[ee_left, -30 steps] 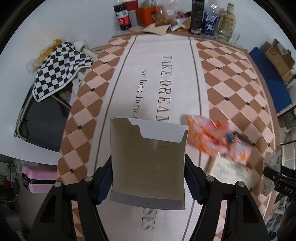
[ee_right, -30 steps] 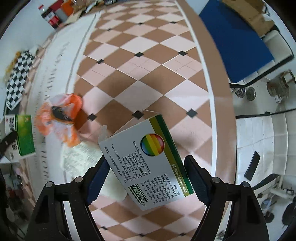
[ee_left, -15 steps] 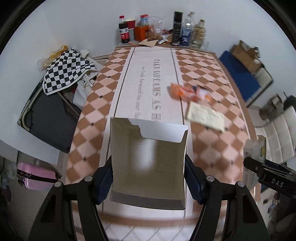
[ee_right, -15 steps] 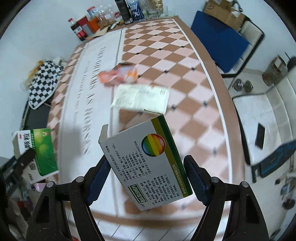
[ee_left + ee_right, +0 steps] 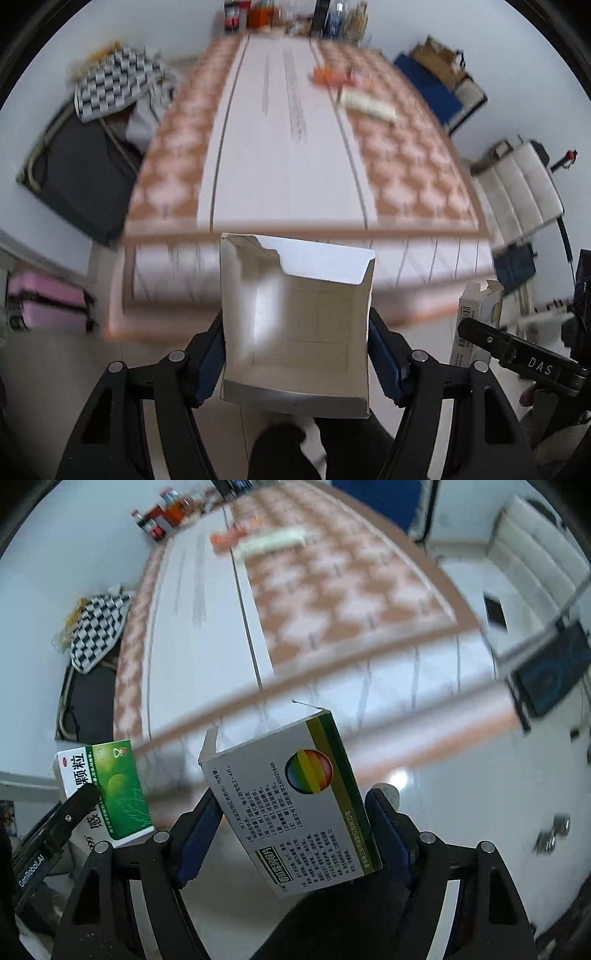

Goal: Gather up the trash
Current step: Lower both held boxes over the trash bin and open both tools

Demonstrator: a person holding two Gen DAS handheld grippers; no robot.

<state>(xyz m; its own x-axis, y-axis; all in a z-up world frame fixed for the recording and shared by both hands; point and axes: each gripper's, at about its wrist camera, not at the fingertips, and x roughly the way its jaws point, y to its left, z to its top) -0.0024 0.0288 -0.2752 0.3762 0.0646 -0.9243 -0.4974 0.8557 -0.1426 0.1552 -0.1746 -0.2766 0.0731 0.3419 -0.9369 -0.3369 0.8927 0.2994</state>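
My left gripper (image 5: 295,354) is shut on an opened green and white medicine box (image 5: 295,325); its green face shows in the right wrist view (image 5: 107,786). My right gripper (image 5: 291,830) is shut on a white medicine box with a rainbow circle (image 5: 295,805), also seen at the right edge of the left wrist view (image 5: 476,317). Both are held off the near end of the table. An orange wrapper (image 5: 330,75) and a flat white packet (image 5: 369,105) lie far up the checkered tablecloth (image 5: 406,177).
Bottles and cans (image 5: 288,14) stand at the table's far end. A checkered cloth (image 5: 110,86) lies over a dark suitcase (image 5: 77,177) on the left. A pink case (image 5: 44,299) is low left. A blue mat (image 5: 428,81) and white chair (image 5: 524,188) are right.
Both grippers, each still holding its box, have pulled back from over the table to beyond its near edge. The orange wrapper and white packet now lie far away.
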